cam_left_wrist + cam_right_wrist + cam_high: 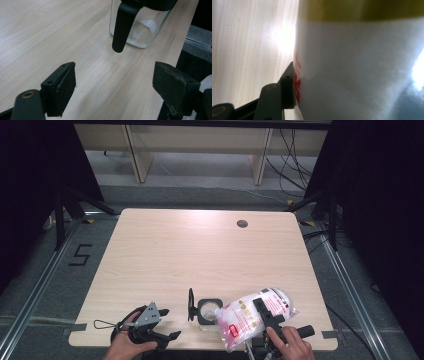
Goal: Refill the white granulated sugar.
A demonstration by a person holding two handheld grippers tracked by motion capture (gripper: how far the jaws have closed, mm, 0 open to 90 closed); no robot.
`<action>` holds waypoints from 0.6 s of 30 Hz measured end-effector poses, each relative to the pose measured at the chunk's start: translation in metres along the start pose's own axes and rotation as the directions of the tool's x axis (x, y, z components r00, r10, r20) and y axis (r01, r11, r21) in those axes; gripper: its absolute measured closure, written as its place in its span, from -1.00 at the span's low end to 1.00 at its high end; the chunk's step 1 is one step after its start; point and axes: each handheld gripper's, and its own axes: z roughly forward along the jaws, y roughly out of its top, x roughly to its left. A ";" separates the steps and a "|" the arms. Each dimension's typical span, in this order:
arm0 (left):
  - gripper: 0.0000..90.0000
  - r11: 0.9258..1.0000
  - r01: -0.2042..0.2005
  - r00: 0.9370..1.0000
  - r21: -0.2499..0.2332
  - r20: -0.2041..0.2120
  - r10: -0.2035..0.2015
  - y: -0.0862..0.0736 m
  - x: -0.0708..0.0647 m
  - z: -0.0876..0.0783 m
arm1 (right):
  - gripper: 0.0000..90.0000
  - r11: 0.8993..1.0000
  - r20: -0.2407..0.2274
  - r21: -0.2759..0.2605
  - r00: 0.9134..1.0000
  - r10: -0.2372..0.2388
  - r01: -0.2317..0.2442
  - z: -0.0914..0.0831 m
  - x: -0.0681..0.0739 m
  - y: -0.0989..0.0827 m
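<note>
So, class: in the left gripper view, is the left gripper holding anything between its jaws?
No: the left gripper has its jaws standing wide apart over bare table, and the glass jar sits beyond them, untouched.

High view looks down over table; both gripper views sit close, sharing jar and bag.

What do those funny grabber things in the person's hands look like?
Both are black. The left gripper has two blocky black jaws, a grey three-cornered plate on top and a thin black cable loop trailing off. One jaw bears a small brass-coloured ring. The right gripper is black too, with a stubby black handle. No sleeves show.
</note>
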 end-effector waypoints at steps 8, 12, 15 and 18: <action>-0.59 1.000 0.001 1.000 0.003 0.001 -0.001 0.000 0.000 0.000 | -0.05 0.996 0.007 0.009 0.996 -0.083 0.083 -0.001 -0.005 0.002; -0.59 1.000 0.002 1.000 0.001 0.001 -0.002 0.000 0.000 0.000 | -0.05 0.996 0.011 0.012 0.996 -0.087 0.087 -0.001 -0.005 0.002; -0.59 1.000 -0.003 1.000 0.011 0.001 0.003 0.000 0.001 -0.001 | -0.05 0.996 0.017 0.012 0.996 -0.084 0.084 -0.001 -0.004 0.002; -0.59 1.000 -0.004 1.000 0.000 -0.005 0.004 0.000 0.000 -0.001 | -0.04 0.997 0.004 0.026 0.998 -0.067 0.067 -0.002 -0.003 0.002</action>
